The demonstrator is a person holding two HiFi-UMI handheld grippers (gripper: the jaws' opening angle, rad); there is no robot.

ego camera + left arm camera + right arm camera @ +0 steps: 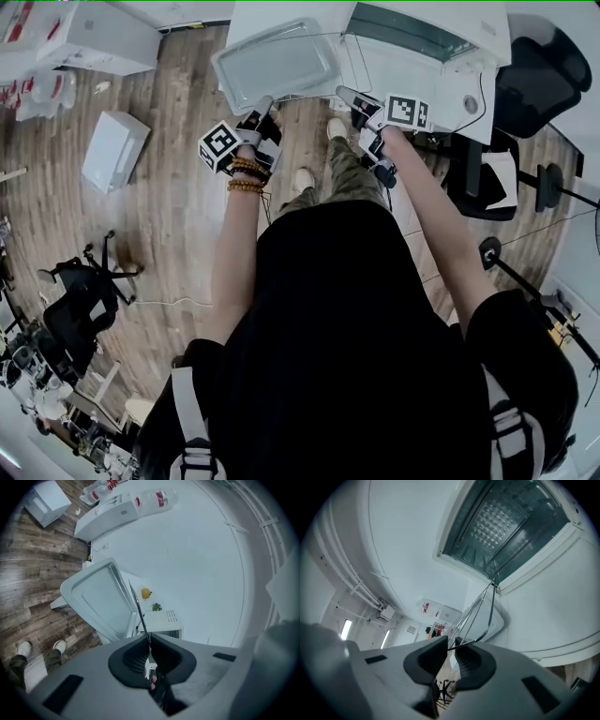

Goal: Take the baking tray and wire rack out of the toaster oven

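In the head view the shallow grey baking tray [277, 64] hangs over the wood floor, out in front of the white toaster oven [450, 56]. My left gripper [264, 108] grips its near rim. In the left gripper view the tray [101, 599] stands on edge, its thin rim pinched between the pads of the left gripper [149, 644]. My right gripper [345, 94] is to the tray's right, near the oven. In the right gripper view a corner wire of the wire rack [480, 616] sits between the narrowly parted jaws of the right gripper [451, 645]. The open oven cavity [506, 522] shows above it.
A black office chair [530, 75] stands right of the oven. A white box [112, 150] lies on the floor at left, with more white cartons [103, 37] behind it. A chair base [84, 281] sits lower left. The person's feet [305, 178] are below the tray.
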